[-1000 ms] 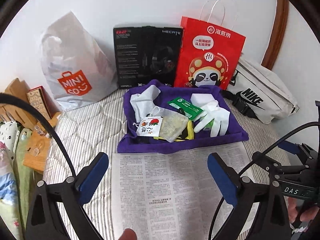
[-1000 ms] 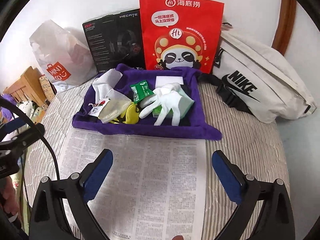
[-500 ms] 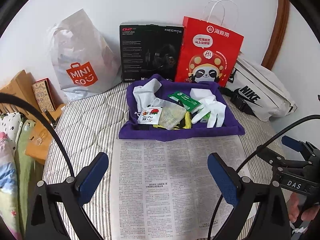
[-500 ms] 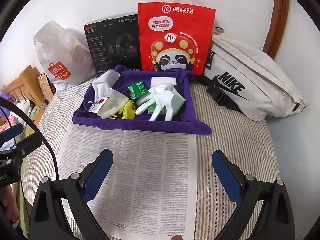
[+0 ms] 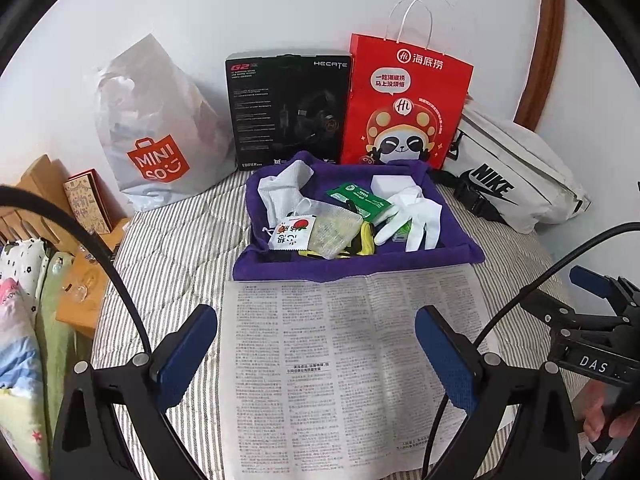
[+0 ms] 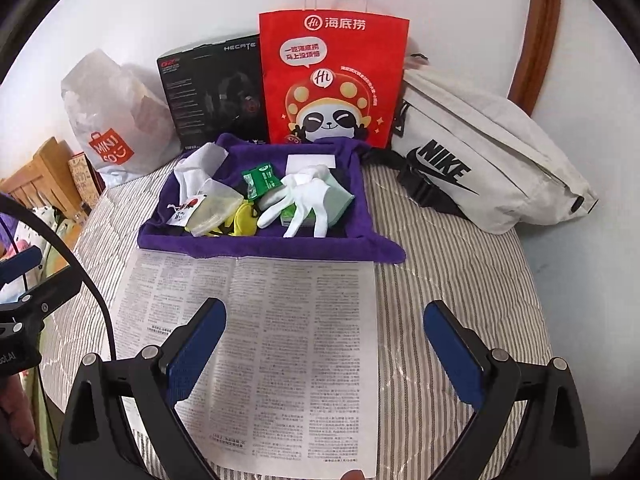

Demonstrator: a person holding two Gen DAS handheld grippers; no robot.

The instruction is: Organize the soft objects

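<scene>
Soft objects sit heaped in the purple cloth tray (image 5: 460, 256) at the far end of the newspaper (image 5: 344, 344): white glove (image 5: 416, 216), white cloth (image 5: 280, 190), green packet (image 5: 358, 198), mesh pouch (image 5: 334, 228), something yellow (image 6: 244, 222) under it. Over the last second both cameras pulled back and up; tray looks smaller, more bedspread (image 6: 448, 280) shows. Nothing in the tray shifted. Left gripper (image 5: 316, 356) and right gripper (image 6: 324, 348) hover over the near newspaper, jaws wide apart, empty. The retreat fits either sorting done or a pause before reaching in; the pictures don't say which.
</scene>
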